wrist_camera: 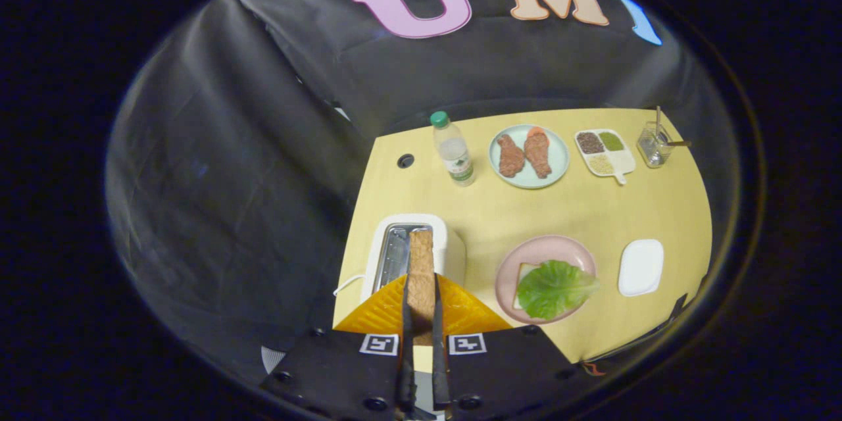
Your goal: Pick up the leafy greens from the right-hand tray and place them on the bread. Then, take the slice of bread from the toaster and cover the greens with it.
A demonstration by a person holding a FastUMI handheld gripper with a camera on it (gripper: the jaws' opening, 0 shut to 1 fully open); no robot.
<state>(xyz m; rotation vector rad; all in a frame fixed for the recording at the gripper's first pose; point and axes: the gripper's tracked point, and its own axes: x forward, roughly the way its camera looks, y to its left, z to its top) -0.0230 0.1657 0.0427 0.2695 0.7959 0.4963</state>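
Your gripper (421, 316) is clenched on the brown slice of toasted bread (421, 270), both fingers pressing its flat faces, with the slice standing edge-up over the slot of the white toaster (447, 243); whether its lower edge has cleared the slot is hard to judge, since the fingers cover that part. From the toaster, the pink round plate (526, 256) sits at about three o'clock on the yellow table (592, 210), and on it the green lettuce leaf (556, 287) already lies over the pale lower slice of bread (524, 271) (only a corner of which peeks out at the leaf's ten o'clock side). So the greens look placed, and the step in hand seems to be carrying the top slice across. Lift straight up until the slice is free, keep the squeeze steady, then turn it flat over the leaf before you let go, so it covers the lettuce instead of tipping off. The white rectangular tray (640, 267) lies at three o'clock from the plate. The lower slice's outline is mostly hidden, so aim by the plate's rim.
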